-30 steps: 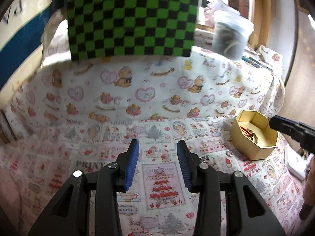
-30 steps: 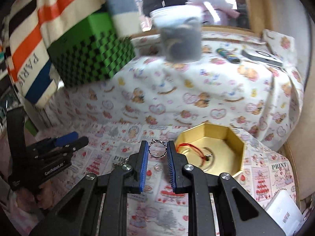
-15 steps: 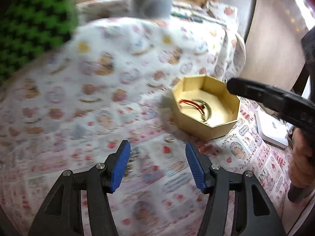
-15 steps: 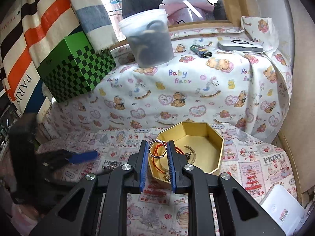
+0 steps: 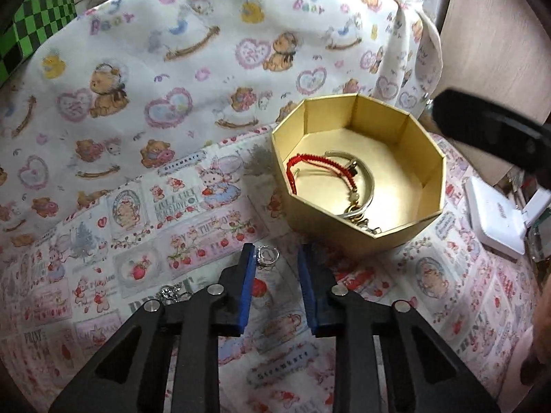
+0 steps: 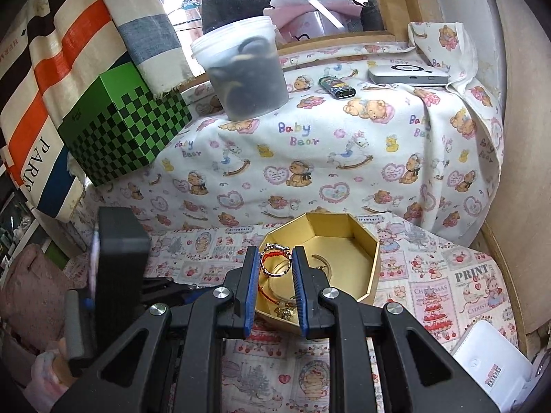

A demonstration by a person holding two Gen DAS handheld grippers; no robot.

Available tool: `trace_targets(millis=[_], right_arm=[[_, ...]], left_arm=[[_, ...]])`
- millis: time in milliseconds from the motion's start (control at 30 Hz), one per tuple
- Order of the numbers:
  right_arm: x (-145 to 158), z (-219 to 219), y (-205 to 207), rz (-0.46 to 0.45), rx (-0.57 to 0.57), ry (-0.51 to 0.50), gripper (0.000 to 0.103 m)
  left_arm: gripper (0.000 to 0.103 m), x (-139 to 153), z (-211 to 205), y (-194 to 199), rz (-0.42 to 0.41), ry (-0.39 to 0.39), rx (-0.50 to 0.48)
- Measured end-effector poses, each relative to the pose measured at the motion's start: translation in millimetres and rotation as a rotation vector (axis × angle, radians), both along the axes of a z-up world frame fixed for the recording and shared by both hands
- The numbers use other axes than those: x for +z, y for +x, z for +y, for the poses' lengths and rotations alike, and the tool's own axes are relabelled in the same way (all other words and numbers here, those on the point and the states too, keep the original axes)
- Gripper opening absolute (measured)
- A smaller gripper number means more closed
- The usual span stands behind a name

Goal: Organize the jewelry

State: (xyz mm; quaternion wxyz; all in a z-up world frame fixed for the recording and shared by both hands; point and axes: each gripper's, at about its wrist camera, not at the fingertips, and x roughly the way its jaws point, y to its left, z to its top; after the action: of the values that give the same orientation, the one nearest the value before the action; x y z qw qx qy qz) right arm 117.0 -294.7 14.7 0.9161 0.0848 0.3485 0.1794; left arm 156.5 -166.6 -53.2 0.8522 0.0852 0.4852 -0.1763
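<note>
The left gripper has just been closing, but its jaws are not shut yet. A small ring lies on the cloth between them, by the left jaw, ready to be picked up. The right gripper pinches another ring over the gold box, likely to drop it in.

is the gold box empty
No, the gold box already holds a red cord bracelet and a silver bangle.
</note>
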Motion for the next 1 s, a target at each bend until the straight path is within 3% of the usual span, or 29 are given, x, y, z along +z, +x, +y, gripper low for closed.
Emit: trace_targets(millis=[100, 300, 333, 767, 800, 833, 900, 1000], right_arm=[[0, 1, 0, -0.001, 0.002, -0.004, 0.020], [-2, 3, 0, 0.002, 0.001, -0.016, 0.020], [-2, 3, 0, 0.002, 0.001, -0.017, 0.020], [-3, 5, 0, -0.002, 0.007, -0.023, 0.020], [-3, 5, 0, -0.001, 0.006, -0.023, 0.020], [-3, 5, 0, -0.001, 0.005, -0.023, 0.020], [-4, 4, 1, 0.002, 0.005, -0.021, 0.020], [-4, 4, 1, 0.004, 0.003, -0.021, 0.020]], left_arm=[[0.012, 0, 0, 1, -0.004, -0.009, 0.009], [0.011, 4, 8, -1, -0.026, -0.008, 0.040], [0.000, 6, 11, -3, -0.029, -0.016, 0.049], [0.000, 44, 64, -27, -0.094, -0.104, 0.089], [0.005, 44, 63, -26, -0.088, -0.101, 0.089], [0.016, 43, 63, -25, -0.077, -0.099, 0.090], [0.026, 41, 57, -22, -0.071, -0.095, 0.082], [0.027, 31, 42, -16, -0.060, -0.052, 0.072]])
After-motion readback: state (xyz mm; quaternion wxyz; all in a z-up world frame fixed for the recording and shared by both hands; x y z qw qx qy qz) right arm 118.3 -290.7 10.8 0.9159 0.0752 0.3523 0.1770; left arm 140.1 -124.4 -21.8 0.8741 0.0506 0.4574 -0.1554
